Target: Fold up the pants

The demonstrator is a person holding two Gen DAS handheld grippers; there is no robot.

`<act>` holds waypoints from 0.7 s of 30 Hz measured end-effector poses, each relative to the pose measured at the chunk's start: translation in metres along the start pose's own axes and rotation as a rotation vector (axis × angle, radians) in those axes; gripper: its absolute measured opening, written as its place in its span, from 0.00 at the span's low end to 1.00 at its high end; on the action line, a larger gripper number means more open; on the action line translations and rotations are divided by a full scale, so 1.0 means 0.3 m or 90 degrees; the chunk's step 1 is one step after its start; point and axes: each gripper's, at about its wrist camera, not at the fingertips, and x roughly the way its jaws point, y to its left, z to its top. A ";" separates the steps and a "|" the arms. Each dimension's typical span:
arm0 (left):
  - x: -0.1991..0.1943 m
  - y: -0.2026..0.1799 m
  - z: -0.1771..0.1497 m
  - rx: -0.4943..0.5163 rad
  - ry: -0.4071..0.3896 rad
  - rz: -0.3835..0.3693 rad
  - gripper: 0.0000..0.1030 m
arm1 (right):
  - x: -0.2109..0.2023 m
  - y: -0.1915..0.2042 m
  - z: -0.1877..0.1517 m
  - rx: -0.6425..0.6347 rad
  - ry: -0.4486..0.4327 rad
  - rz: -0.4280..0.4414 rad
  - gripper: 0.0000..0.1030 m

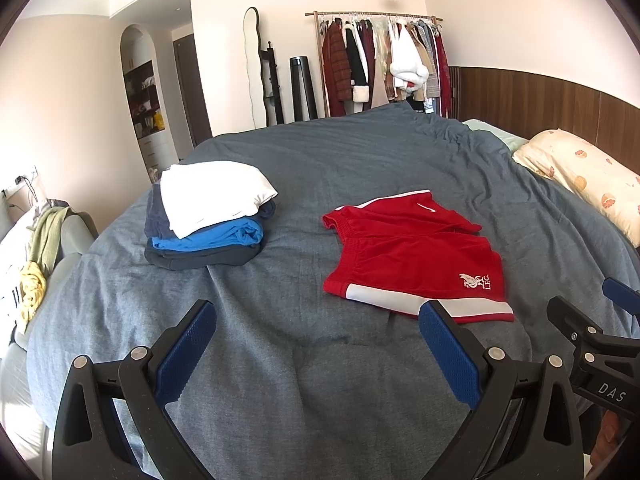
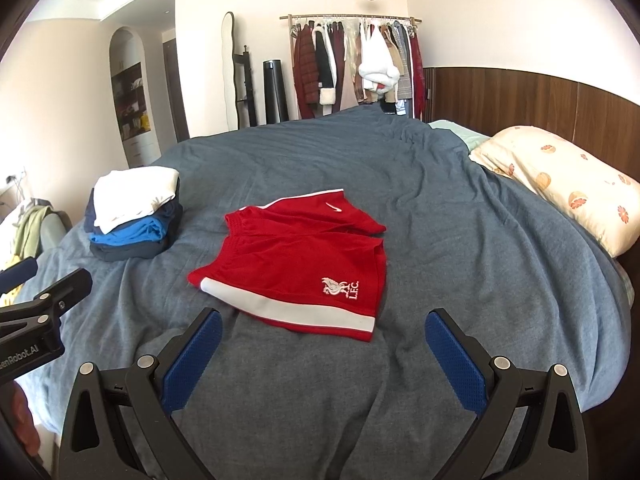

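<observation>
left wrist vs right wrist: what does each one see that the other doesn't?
Left wrist only: the open left hand-held gripper spread in the foreground, the right one intruding at the frame's right edge.

Right wrist only: the open right hand-held gripper up front, the left one at the left edge.

Both: red shorts flat on the grey bedspread, a folded clothes stack, a pillow.

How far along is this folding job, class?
Done: a stack of folded clothes sits on the bed. In hand: nothing; the left tool and right tool are open and empty. Left: the red shorts lie flat, unfolded.
</observation>
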 end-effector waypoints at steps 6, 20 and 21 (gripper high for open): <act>0.004 0.007 -0.008 -0.001 0.005 -0.001 1.00 | 0.001 0.002 -0.002 -0.001 0.002 0.001 1.00; 0.119 0.053 -0.053 -0.021 0.052 -0.011 1.00 | 0.080 0.020 -0.019 -0.002 0.032 -0.002 1.00; 0.136 0.061 -0.061 -0.025 0.054 -0.014 1.00 | 0.090 0.021 -0.022 0.001 0.036 -0.001 1.00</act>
